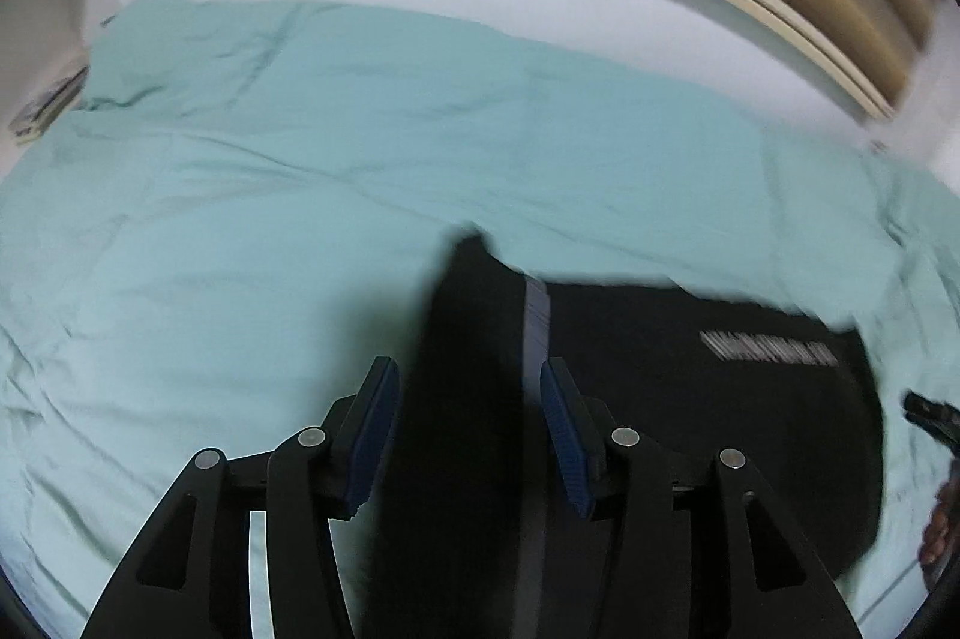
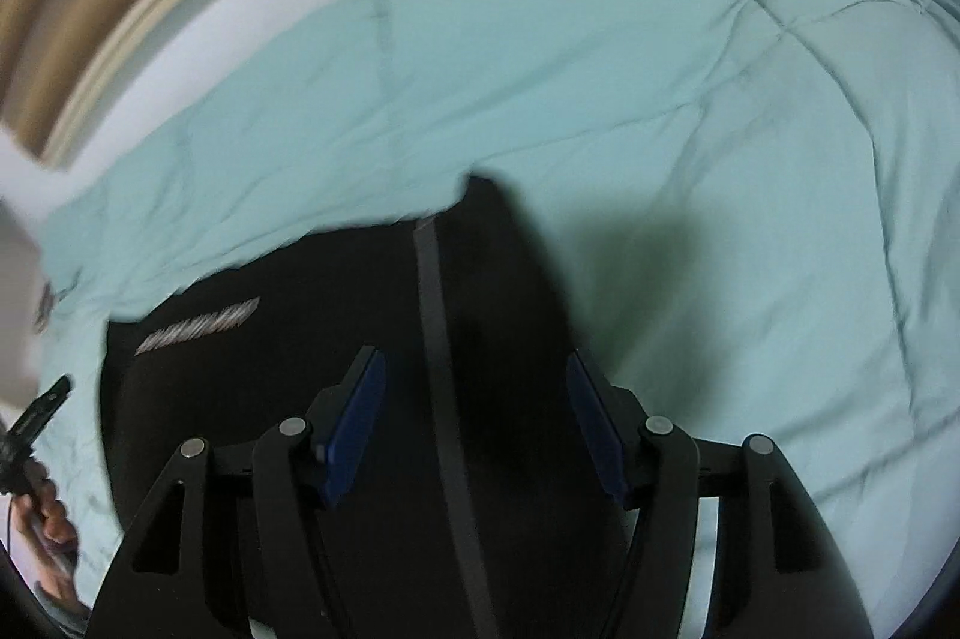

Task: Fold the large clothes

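So the black garment is lying on the light green bedspread, near the front edge of the bed afaict, w/ a pale printed strip of lettering showing on the flat part. The left gripper has its blue pads apart, a raised flap of the black cloth standing between them, but the pads don't look like they're pressing on it, so I'd call it let go. Same deal w/ the right gripper: jaws spread, a dark fold w/ a grey stripe running up between them, not pinched. Both views are pretty blurry tbh. My guess is one fold just got laid over and dropped, bc the cloth looks doubled up in a rounded lump. Prob still needs smoothing and at least one more fold, can't tell how many layers there are already.
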The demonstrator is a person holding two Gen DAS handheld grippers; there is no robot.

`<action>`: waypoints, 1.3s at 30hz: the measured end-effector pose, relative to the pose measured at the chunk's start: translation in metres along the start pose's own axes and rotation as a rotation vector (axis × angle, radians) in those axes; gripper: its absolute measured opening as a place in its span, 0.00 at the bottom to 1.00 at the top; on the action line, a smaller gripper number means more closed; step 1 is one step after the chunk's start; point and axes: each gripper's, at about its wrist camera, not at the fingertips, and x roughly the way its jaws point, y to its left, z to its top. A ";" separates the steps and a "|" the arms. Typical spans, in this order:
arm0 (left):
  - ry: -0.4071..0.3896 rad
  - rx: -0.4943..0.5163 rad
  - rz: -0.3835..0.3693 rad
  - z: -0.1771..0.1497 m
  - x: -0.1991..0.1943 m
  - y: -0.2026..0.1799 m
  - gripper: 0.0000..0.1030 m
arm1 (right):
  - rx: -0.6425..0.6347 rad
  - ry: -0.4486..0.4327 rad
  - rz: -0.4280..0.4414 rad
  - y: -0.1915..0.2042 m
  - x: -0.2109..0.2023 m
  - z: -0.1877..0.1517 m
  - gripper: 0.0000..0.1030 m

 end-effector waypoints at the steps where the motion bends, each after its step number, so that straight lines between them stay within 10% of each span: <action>1: 0.008 0.020 -0.011 -0.010 -0.003 -0.013 0.49 | -0.023 0.003 0.005 0.012 -0.005 -0.014 0.63; 12: 0.217 0.087 -0.017 -0.115 0.048 -0.072 0.52 | -0.237 0.067 -0.124 0.088 0.053 -0.108 0.71; 23: 0.227 0.075 -0.038 -0.099 0.041 -0.069 0.54 | -0.210 0.147 -0.090 0.086 0.058 -0.092 0.71; 32: 0.063 0.105 -0.048 -0.033 0.023 -0.094 0.54 | -0.215 -0.019 -0.038 0.120 0.039 -0.012 0.71; 39: 0.225 0.137 -0.022 -0.031 0.109 -0.099 0.56 | -0.194 0.100 -0.086 0.133 0.121 -0.016 0.79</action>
